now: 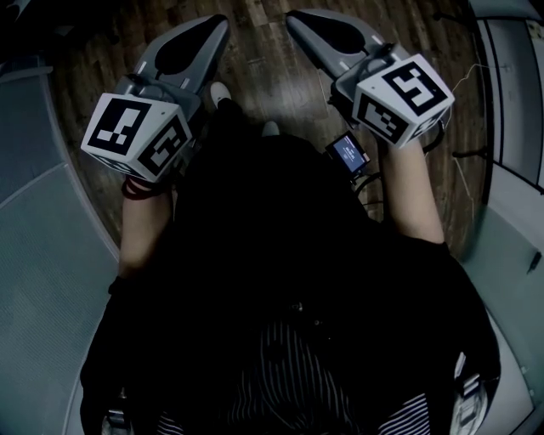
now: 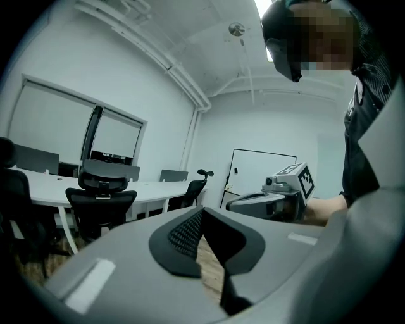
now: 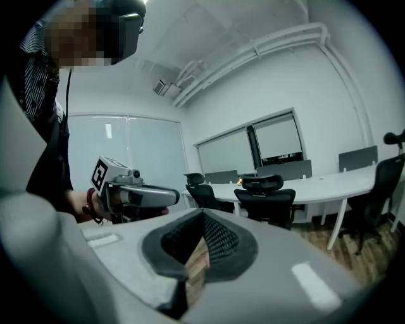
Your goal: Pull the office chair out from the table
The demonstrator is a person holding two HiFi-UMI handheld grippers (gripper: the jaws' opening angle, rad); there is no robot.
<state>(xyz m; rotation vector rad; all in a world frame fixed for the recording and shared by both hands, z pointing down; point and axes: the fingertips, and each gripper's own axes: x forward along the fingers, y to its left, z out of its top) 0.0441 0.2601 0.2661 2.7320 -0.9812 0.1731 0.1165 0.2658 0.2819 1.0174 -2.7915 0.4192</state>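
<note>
A black office chair (image 2: 101,201) with a headrest stands pushed in at a long white table (image 2: 152,190), some way ahead of me; the right gripper view has the same chair (image 3: 268,201) at that table (image 3: 329,183). My left gripper (image 1: 216,24) is held out over the wooden floor, its jaws shut and empty (image 2: 201,212). Beside it my right gripper (image 1: 294,17) is likewise shut with nothing in it (image 3: 202,215). Neither gripper touches the chair. Each gripper shows in the other's view: the right gripper (image 2: 278,195) and the left gripper (image 3: 134,196).
More black chairs (image 2: 193,187) (image 3: 201,190) (image 3: 383,190) stand round the table. A whiteboard (image 2: 261,172) leans on the far wall. Grey curved table edges (image 1: 51,255) (image 1: 510,102) flank me on both sides, with wooden floor (image 1: 263,59) between.
</note>
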